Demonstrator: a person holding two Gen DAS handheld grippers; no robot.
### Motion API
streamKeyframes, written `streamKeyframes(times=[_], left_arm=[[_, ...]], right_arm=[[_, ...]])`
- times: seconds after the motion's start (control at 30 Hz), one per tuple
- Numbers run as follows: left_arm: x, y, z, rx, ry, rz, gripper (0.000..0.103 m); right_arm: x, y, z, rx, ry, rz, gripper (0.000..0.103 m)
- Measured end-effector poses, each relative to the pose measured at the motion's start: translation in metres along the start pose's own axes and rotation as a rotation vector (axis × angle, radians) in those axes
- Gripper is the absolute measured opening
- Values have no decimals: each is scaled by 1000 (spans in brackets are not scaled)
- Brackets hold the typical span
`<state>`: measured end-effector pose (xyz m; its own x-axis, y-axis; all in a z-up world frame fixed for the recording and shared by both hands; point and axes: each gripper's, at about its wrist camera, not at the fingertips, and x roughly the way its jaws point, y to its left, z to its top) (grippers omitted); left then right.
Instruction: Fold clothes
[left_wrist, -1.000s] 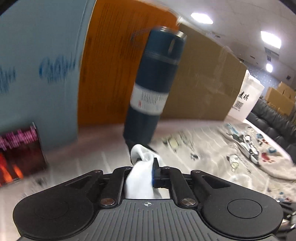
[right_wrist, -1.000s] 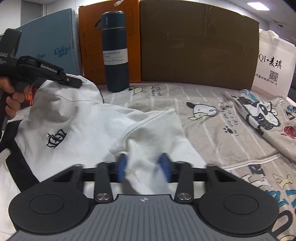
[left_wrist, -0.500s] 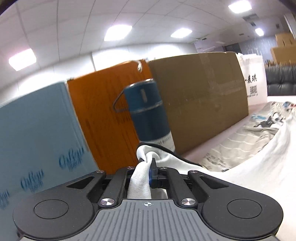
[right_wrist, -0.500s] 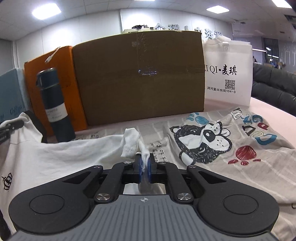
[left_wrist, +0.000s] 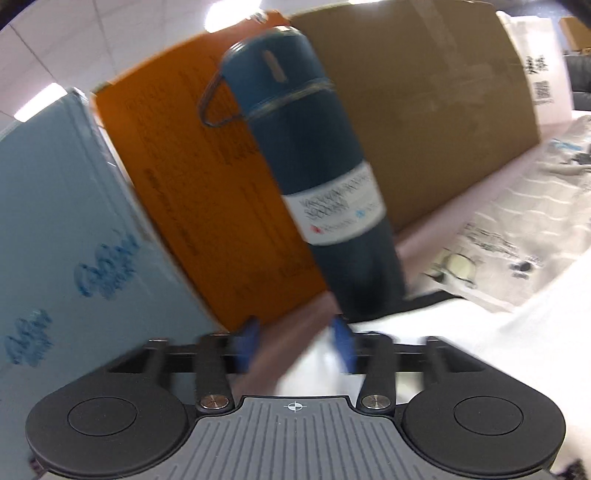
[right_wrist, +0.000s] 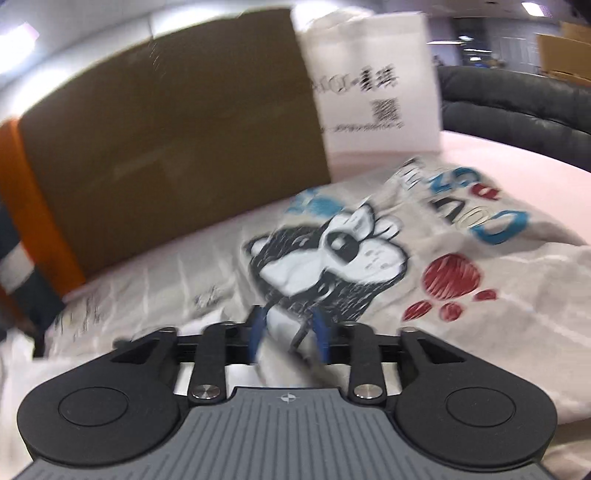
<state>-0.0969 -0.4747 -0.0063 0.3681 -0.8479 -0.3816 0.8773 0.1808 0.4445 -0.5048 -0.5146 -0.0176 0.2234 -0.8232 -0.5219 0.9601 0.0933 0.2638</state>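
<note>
We see both claws, left (left_wrist: 295, 343) and right (right_wrist: 288, 332), spread open over white cloth (left_wrist: 424, 332); the labelled bottle's (left_wrist: 321, 177) print is blurred unreadable.

A dark blue insulated bottle (left_wrist: 317, 184) with a white label and a wire loop at its cap is standing on a pale pink table (left_wrist: 439, 229), appearing tilted in the left wrist view. Directly behind the bottle, an orange box (left_wrist: 207, 177) is leaning upright. To the left of the bottle, beside the orange box, a light blue box (left_wrist: 62, 229) with darker blue lettering is standing. To the right of the bottle, a large brown cardboard box (right_wrist: 173, 136) is standing on edge. Further right of the bottle, past the cardboard, a white tote bag (right_wrist: 373, 81) with black print and a QR code is standing. Beyond the bag, a black leather sofa (right_wrist: 517, 96) is showing.
</note>
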Motion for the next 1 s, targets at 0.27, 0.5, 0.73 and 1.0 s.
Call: streamKeyframes(times=[0.27, 0.5, 0.73, 1.0], left_arm=[[-49, 26, 1, -85, -86, -45, 62], [-116, 22, -12, -92, -137, -263, 62], [-175, 33, -34, -132, -151, -267, 62], [-186, 66, -62, -294, -96, -284, 62]], right_arm=[[-14, -15, 0, 159, 145, 289, 52], [-13, 5, -14, 49, 225, 276, 39], [-24, 19, -30, -113, 192, 194, 3], [-28, 13, -32, -117, 175, 133, 12]])
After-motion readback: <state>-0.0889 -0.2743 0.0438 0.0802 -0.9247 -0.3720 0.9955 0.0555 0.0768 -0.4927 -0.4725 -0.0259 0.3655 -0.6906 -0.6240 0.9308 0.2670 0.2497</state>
